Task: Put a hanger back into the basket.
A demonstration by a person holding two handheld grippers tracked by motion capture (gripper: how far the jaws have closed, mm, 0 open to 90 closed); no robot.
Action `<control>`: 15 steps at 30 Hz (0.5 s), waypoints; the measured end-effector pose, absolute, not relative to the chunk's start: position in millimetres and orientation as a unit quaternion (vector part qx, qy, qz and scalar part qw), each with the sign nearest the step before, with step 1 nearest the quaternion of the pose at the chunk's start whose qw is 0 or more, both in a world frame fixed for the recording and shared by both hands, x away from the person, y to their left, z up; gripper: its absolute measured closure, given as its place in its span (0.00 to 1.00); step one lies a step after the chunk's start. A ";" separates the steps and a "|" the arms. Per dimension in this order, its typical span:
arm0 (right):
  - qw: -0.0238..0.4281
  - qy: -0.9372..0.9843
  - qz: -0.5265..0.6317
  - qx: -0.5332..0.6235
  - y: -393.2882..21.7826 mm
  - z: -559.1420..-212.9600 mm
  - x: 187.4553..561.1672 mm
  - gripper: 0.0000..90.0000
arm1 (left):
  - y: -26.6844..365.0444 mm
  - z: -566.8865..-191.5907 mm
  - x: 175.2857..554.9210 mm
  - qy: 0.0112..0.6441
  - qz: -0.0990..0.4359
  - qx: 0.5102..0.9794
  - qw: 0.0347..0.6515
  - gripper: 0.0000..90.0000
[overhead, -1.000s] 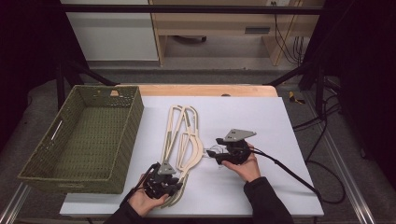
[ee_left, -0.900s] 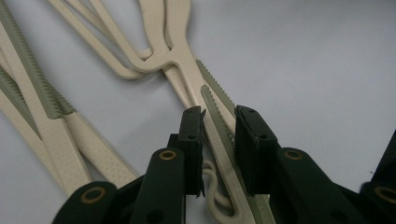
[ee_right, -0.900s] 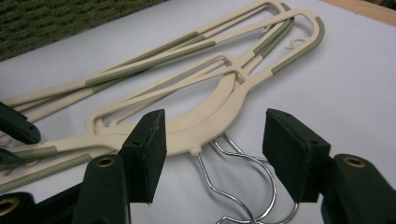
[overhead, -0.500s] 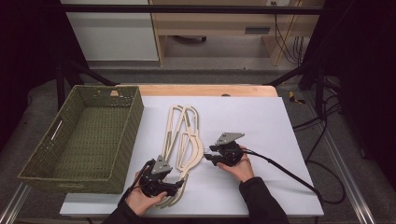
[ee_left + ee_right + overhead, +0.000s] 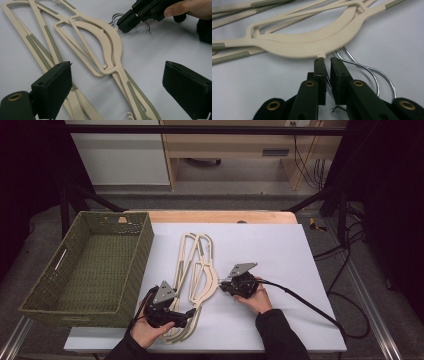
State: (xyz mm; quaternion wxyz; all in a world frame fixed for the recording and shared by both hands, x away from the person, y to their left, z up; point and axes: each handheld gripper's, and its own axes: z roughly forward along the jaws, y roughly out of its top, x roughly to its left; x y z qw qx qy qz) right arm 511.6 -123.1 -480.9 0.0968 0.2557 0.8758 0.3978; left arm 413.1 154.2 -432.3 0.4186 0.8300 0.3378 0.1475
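Several cream hangers [image 5: 196, 270] are laid beside the green basket [image 5: 95, 265], long axes running away from the person, wire hooks [image 5: 372, 72] turned away from it. The hooks are pinched by the just-closing right gripper [image 5: 327, 66]; the left gripper [image 5: 117, 82], just opened, is spread over their near ends.

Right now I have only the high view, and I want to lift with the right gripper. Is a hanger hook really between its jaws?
Observer: Yes. In the right gripper view the right gripper has just been closing, and a thin wire hook sits between its pads.
Operator: Did it catch all the hooks?
Observer: No. Two other chrome hooks curve past outside its jaws.
Operator: Is the left gripper holding anything?
Observer: No. The left gripper has just been opening. Its jaws stand wide apart above the cream hangers, with nothing clamped.
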 end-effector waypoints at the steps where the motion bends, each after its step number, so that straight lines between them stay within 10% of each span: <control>1: 0.088 0.878 0.396 0.252 -123.1 -481.8 512.5 0.94 | 153.9 -432.1 413.2 0.337 0.148 0.830 0.419 0.10; 15: 0.077 0.883 0.394 0.242 -129.0 -462.1 507.2 0.99 | 142.0 -424.5 419.1 0.316 0.158 0.836 0.419 0.10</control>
